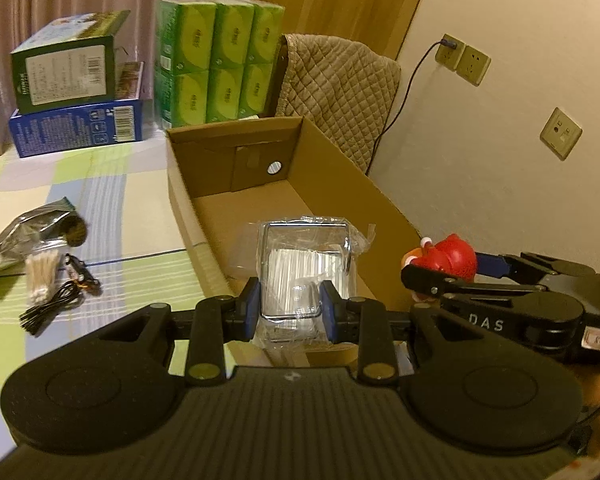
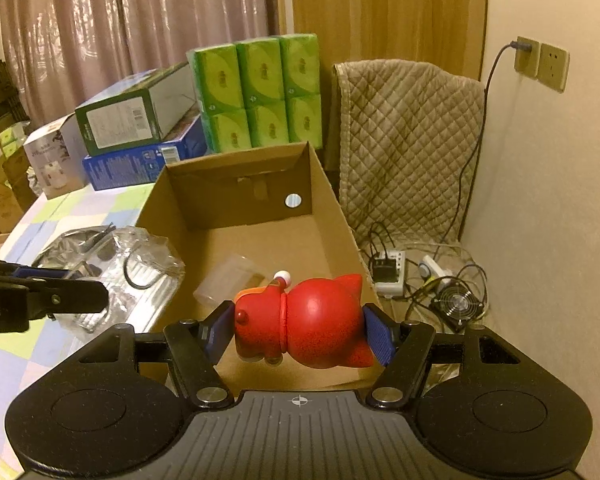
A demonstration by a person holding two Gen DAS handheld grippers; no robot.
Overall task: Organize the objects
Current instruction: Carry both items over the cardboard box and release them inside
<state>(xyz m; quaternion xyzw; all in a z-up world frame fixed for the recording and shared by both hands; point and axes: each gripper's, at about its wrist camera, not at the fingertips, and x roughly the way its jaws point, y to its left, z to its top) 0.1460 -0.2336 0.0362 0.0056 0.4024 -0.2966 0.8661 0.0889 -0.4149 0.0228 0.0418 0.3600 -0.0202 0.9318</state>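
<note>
Your right gripper clamped a red toy figure above the near end of the cardboard box. Your left gripper gripped a clear-wrapped packet over the box's near left edge. Inside lay one clear plastic piece. Left of the box, cotton swabs, a cable and a foil pouch waited; sorting looked barely begun.

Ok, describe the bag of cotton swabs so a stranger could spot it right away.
Find the open cardboard box on the checked bedsheet. Left of it lies a small cluster; the cotton swab bag sits between a silver pouch and a black cable, the only pale sticks there.
</note>
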